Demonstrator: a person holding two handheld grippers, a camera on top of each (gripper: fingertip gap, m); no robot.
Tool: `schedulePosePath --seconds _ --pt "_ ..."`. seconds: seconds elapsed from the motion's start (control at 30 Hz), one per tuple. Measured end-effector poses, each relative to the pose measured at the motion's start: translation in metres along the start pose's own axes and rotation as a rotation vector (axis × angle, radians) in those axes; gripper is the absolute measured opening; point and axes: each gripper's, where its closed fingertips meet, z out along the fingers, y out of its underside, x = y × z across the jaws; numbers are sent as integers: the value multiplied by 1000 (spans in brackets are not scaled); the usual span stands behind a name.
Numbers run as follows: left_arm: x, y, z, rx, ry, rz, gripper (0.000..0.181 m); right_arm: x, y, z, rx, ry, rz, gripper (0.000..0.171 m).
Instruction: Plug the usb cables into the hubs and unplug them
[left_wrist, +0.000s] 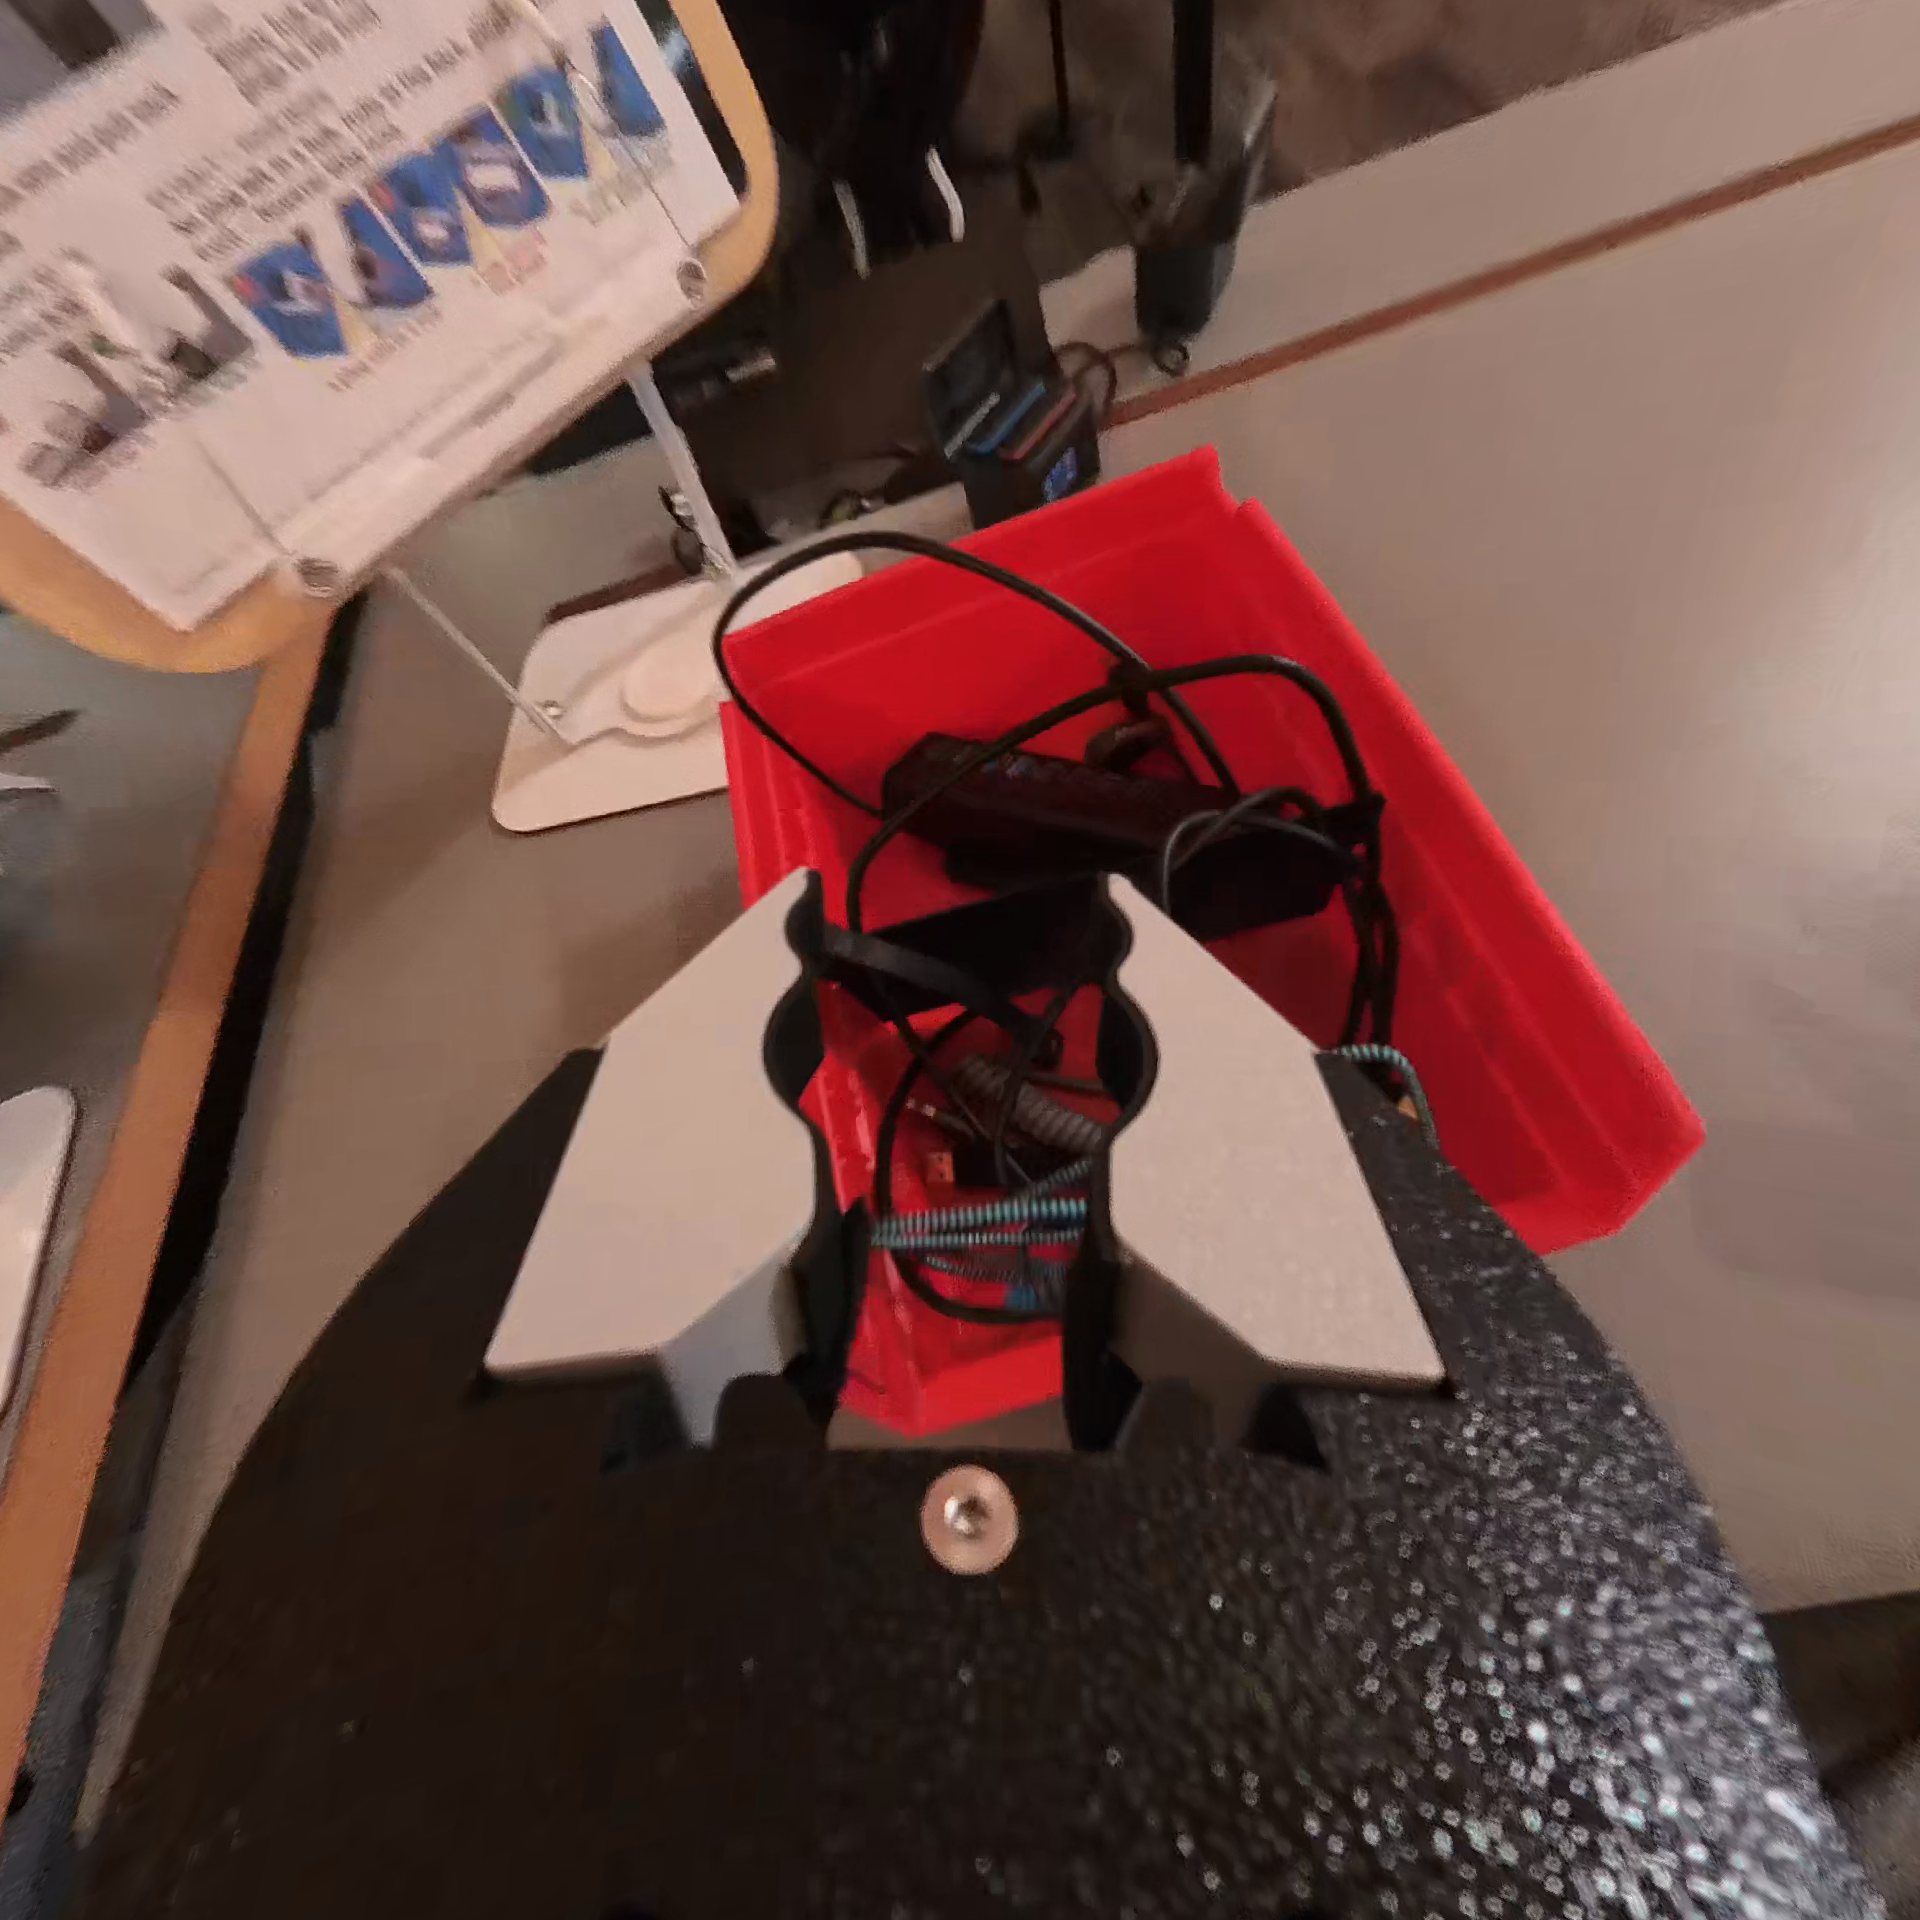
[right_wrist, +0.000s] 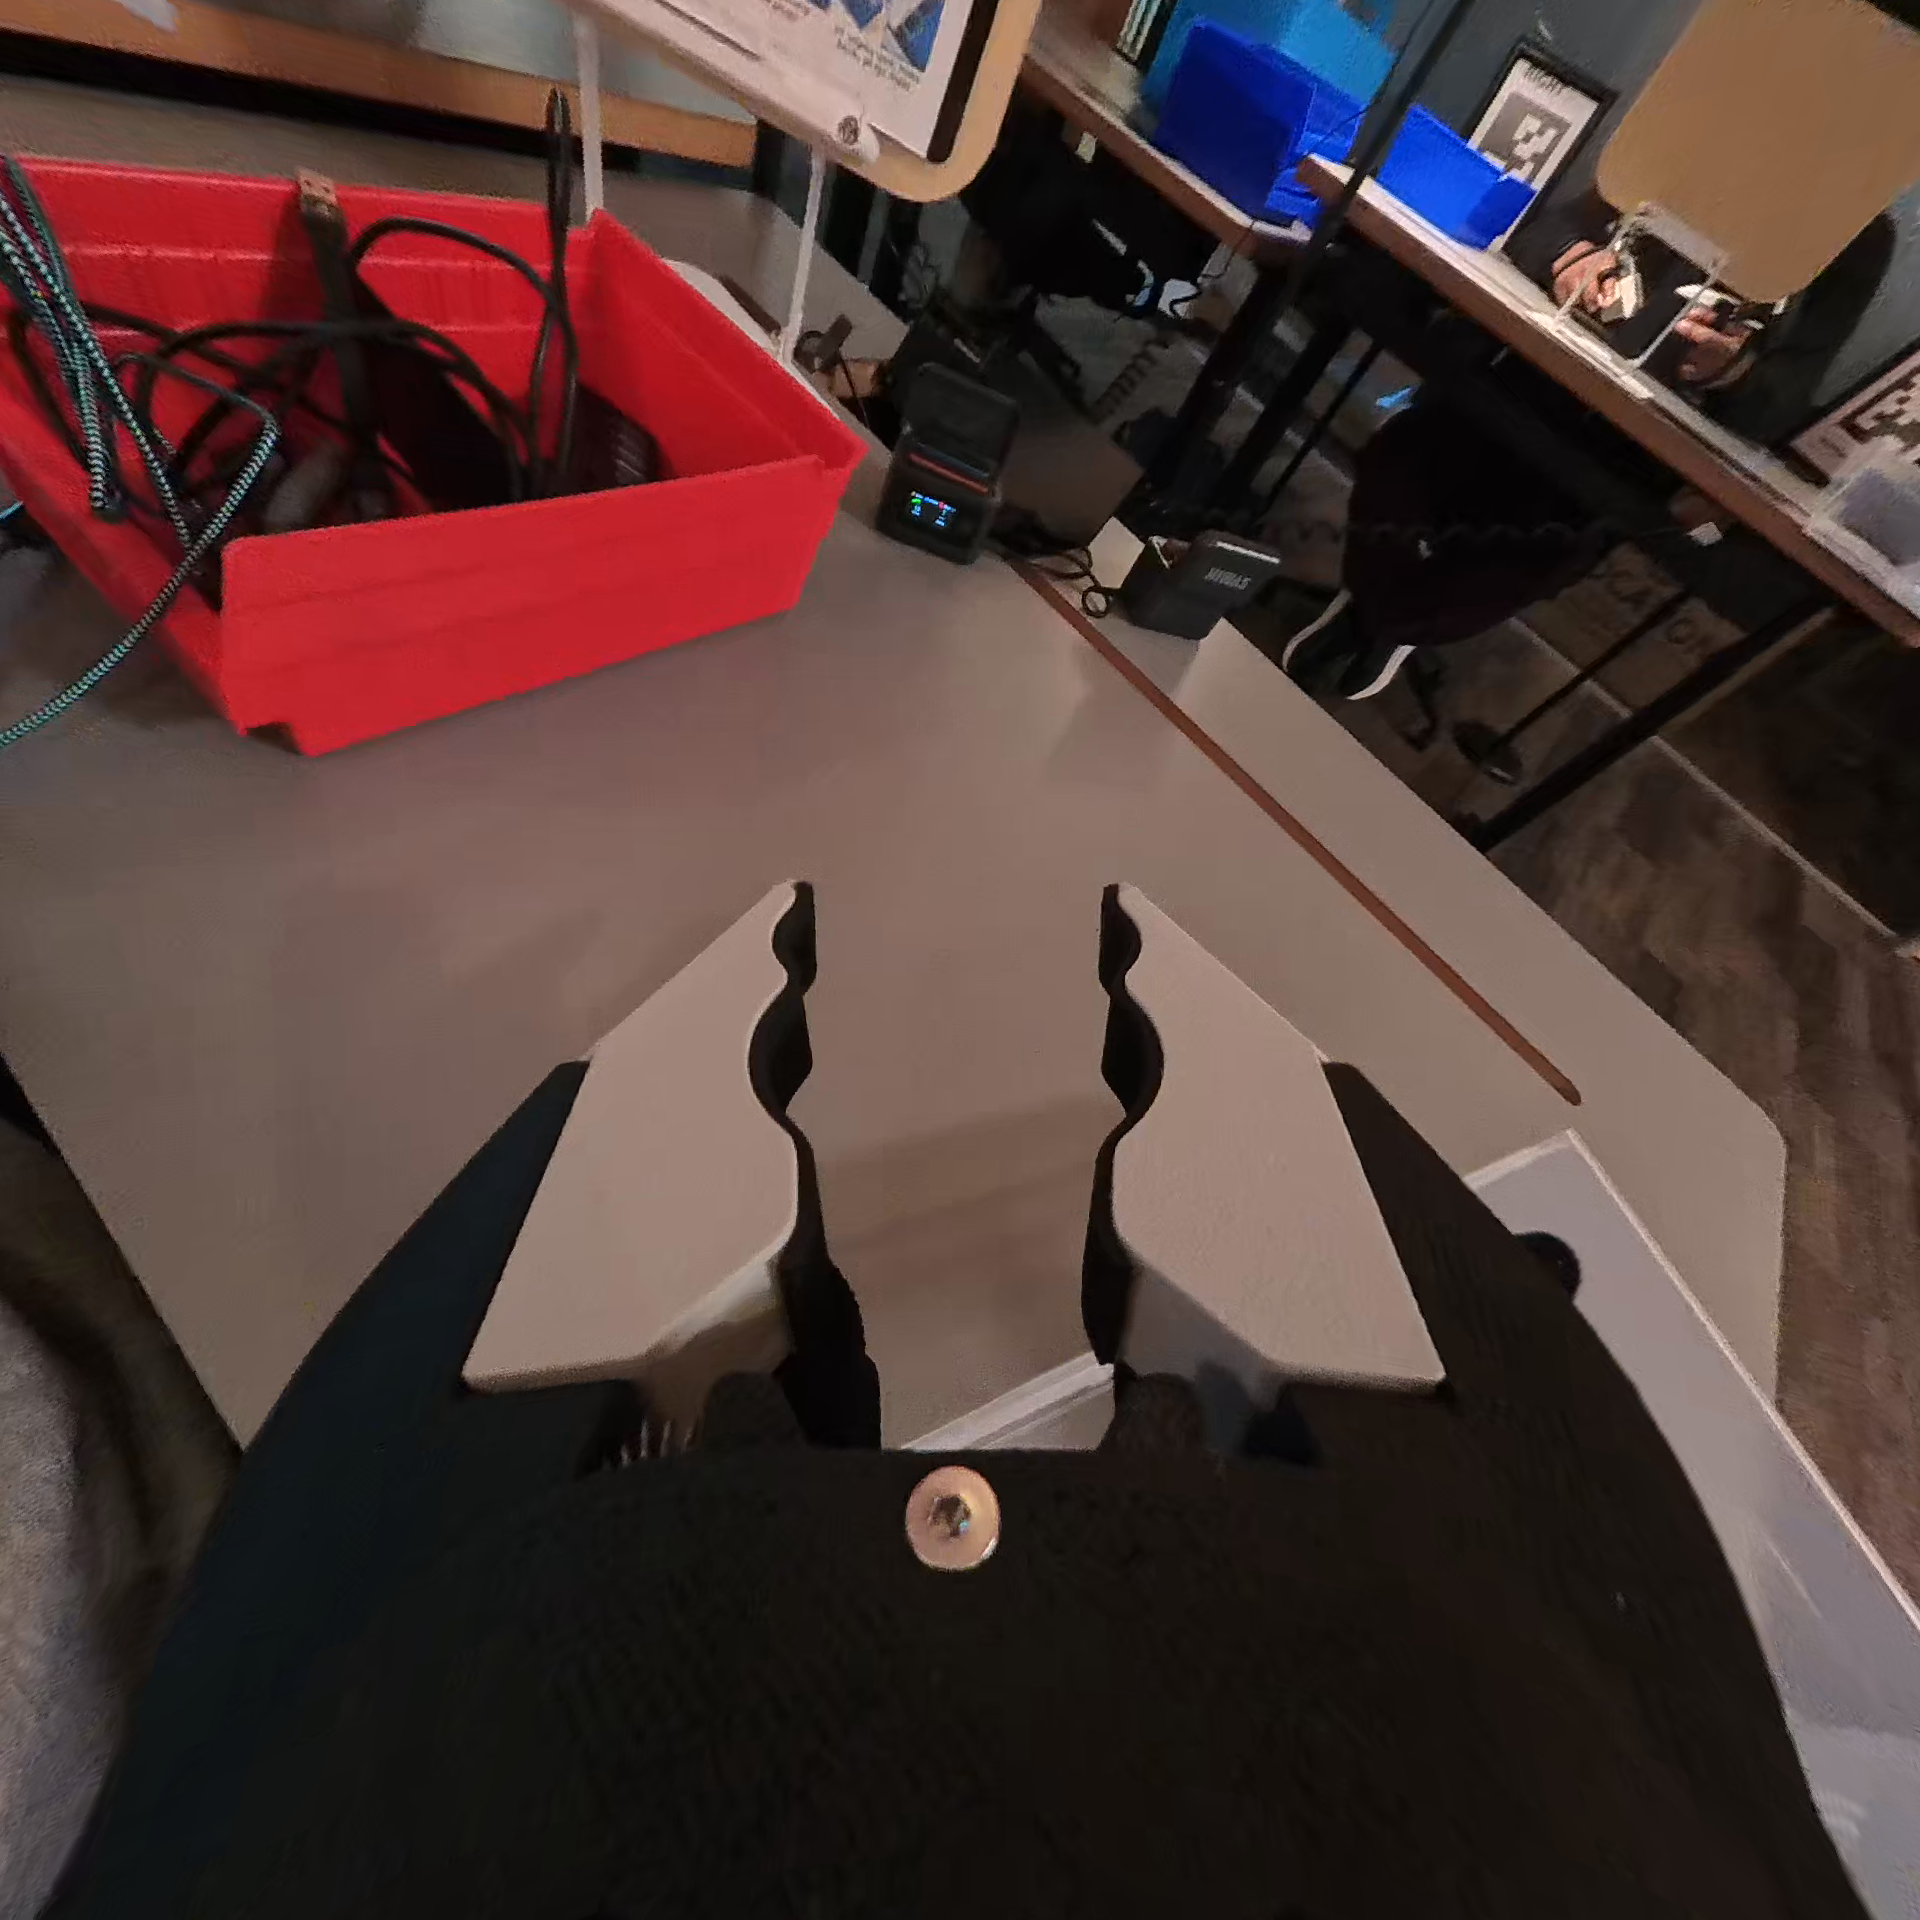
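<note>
A red bin (left_wrist: 1455, 831) on the grey table holds a tangle of black cables (left_wrist: 790, 582), black hubs (left_wrist: 1039, 800) and a teal braided cable (left_wrist: 977, 1231). My left gripper (left_wrist: 958, 894) hovers over the bin's near end with its jaws wide apart. The braided cable lies across the gap between its fingers and over the right finger. I cannot tell if anything is pinched. In the right wrist view the bin (right_wrist: 520, 582) is at the upper left. The braided cable (right_wrist: 73, 332) rises out of it. My right gripper (right_wrist: 956, 904) is open and empty above bare table.
A sign on a stand (left_wrist: 312, 260) with a white base (left_wrist: 623, 748) stands behind the bin. A small black device with a lit screen (right_wrist: 940, 468) sits at the table's far edge. The table's right edge (right_wrist: 1299, 810) drops to the floor. Other tables with blue bins (right_wrist: 1299, 135) lie beyond. Left tips to right tips: about 35 cm.
</note>
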Motion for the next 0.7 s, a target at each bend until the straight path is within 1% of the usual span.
schedulePosePath --seconds 0.07,0.13,0.2,0.27,0.33,0.43,0.57,0.63,0.7 --pt "4 -8 23 -32 81 -7 49 2 1 1 1 1 7 54" --pt "0 -12 47 -85 126 -50 49 6 2 -1 7 8 22 54" --pt "-9 -4 75 -198 168 -134 50 10 3 -2 8 11 34 54" --pt "-6 5 101 -298 271 -254 50 13 5 -4 9 18 41 53" --pt "-3 13 120 -378 332 -320 49 17 6 -5 8 25 47 53" --pt "-12 31 141 -495 268 -254 42 22 9 -6 4 32 54 53" --pt "-9 41 154 -608 248 -234 42 27 14 -5 -3 35 76 53" --pt "-11 40 161 -633 222 -243 47 28 15 -4 -5 33 82 53" --pt "-6 32 173 -602 236 -296 61 28 15 -4 -9 33 81 53"
